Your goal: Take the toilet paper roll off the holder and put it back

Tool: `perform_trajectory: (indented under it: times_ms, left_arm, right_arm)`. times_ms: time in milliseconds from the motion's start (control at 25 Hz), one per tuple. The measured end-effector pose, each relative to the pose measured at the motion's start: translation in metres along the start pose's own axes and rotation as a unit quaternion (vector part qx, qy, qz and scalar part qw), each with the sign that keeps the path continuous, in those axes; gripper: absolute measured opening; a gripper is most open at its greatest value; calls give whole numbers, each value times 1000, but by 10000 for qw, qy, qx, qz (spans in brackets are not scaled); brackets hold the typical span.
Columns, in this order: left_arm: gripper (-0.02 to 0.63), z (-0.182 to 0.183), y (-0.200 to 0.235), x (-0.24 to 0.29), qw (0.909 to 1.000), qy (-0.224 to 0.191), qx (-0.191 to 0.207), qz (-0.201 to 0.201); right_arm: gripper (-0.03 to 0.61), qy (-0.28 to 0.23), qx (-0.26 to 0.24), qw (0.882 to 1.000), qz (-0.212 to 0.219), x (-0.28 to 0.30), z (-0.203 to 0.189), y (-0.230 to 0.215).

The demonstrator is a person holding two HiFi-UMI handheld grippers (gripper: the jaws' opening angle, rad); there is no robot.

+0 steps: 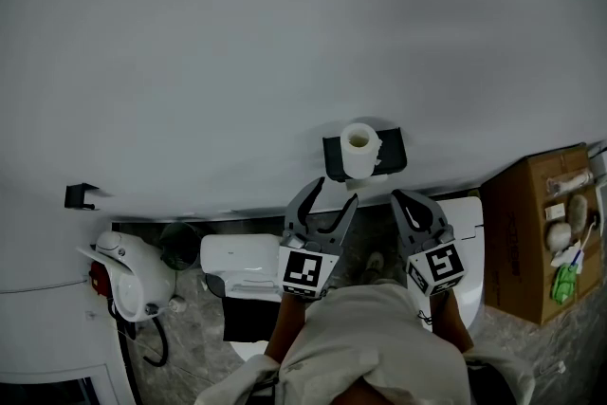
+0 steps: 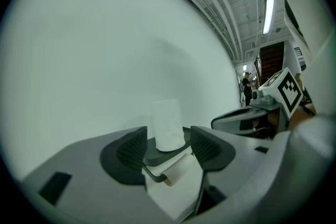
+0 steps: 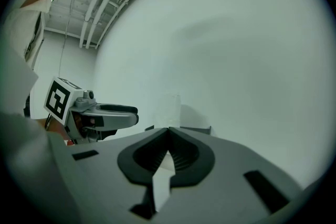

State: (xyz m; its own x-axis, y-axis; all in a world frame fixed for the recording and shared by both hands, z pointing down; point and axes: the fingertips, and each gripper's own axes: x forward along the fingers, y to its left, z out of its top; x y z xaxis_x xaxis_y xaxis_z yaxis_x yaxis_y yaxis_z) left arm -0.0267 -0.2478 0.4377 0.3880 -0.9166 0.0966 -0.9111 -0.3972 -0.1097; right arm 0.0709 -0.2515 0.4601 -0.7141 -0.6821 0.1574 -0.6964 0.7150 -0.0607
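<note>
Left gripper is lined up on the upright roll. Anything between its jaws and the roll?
Nothing visible. The left gripper, jaws apart, faces the toilet paper roll standing on the black holder; only open air lies between them.

White toilet paper roll [image 1: 358, 150] standing upright atop black holder [image 1: 394, 151]

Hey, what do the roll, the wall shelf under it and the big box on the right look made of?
Roll: soft white matte paper, wound round a hollow core.
Shelf: smooth black metal or plastic; the look leaves it open.
Box: brown cardboard, going by its dull tan faces.
</note>
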Motion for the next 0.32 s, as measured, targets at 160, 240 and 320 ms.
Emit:
perform_trajectory:
  times_ms: [160,240,320]
  left_arm:
    - [264,-4,1,5,9999,79,-59,90]
    - [264,-2,2,11,9999,-5,-44,149]
    - [262,-1,3,17,9998,-71,-20,200]
  right_arm:
    - [-5,60,23,9999,101,4,-4,-5]
    - [-5,73,29,9999,150,7,-5,-9]
    - [-5,78,26,9998,195,10,-5,-14]
